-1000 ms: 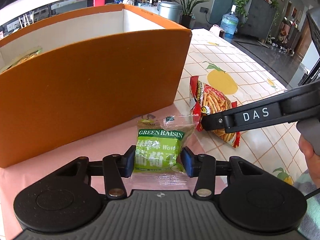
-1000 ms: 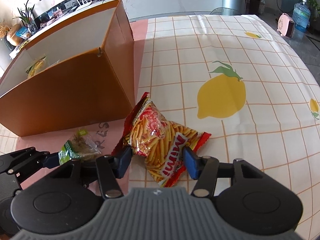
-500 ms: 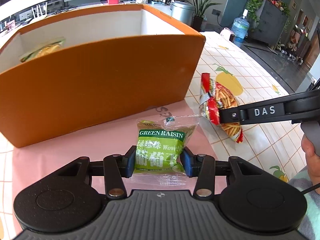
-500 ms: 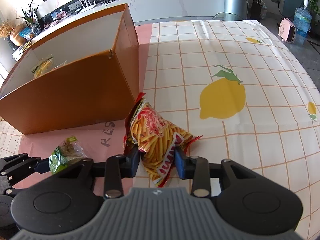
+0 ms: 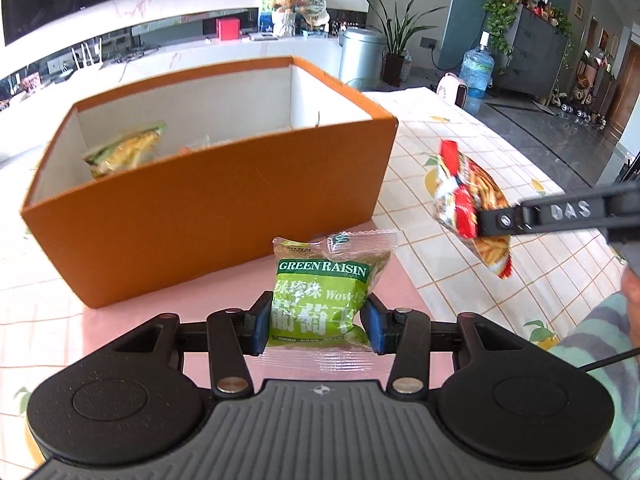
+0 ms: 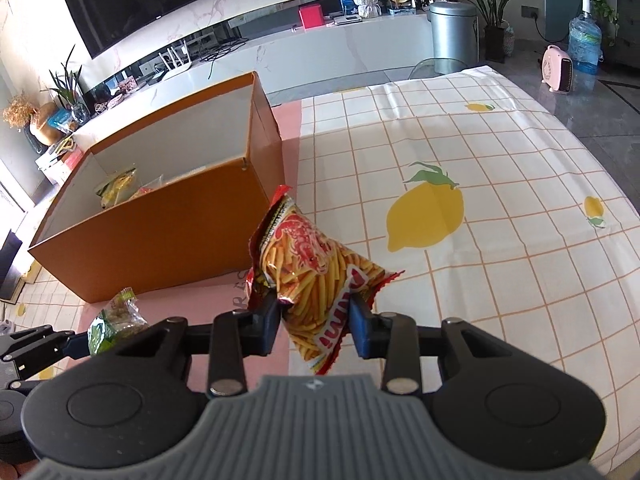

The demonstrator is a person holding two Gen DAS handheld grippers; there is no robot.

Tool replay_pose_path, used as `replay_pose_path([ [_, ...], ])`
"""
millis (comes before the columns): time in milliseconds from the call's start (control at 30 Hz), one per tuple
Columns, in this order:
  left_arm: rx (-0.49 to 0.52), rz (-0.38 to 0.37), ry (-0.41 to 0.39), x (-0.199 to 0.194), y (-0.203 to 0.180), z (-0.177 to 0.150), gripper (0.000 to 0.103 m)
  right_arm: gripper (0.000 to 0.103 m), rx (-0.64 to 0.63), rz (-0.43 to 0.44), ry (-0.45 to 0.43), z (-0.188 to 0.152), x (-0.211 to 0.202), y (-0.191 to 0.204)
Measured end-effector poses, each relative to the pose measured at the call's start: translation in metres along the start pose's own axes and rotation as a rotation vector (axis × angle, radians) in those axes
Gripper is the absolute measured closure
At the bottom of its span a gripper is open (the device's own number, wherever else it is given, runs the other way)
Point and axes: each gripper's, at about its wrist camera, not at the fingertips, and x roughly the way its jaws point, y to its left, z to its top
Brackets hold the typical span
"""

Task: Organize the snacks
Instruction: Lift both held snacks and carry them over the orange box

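My left gripper point(image 5: 317, 326) is shut on a green raisin packet point(image 5: 320, 300), held above the pink mat in front of the orange box point(image 5: 208, 216). My right gripper point(image 6: 316, 326) is shut on a red and yellow bag of stick snacks point(image 6: 316, 272), lifted off the lemon-print tablecloth. In the left wrist view that snack bag point(image 5: 472, 204) hangs to the right of the box, pinched by the right gripper point(image 5: 480, 222). In the right wrist view the raisin packet point(image 6: 116, 320) shows at lower left. The box point(image 6: 160, 224) holds a yellow-green snack packet point(image 5: 124, 152).
The box stands on a pink mat point(image 5: 132, 328) over a checked tablecloth with lemons point(image 6: 460, 216). A striped sleeve point(image 5: 600, 344) is at the right edge. Behind the table are a white counter, a metal bin point(image 6: 454, 32) and a water bottle point(image 6: 584, 40).
Both grippers rose with their packets, so the inside of the box now shows. The right gripper's jaws closed on the stick snack bag and lifted it off the cloth.
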Motion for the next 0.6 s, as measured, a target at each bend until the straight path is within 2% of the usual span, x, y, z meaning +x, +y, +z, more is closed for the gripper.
replay_pose_path([
  [300,0.031,0.024,-0.072,-0.034,0.007,0.017,0.051,0.069,-0.048,0.049,-0.077,-0.019,-0.051,0.021],
  [600,0.031,0.079,-0.146,-0.065,0.024,0.049,0.051,0.069,-0.156,0.09,-0.152,0.007,-0.079,0.058],
])
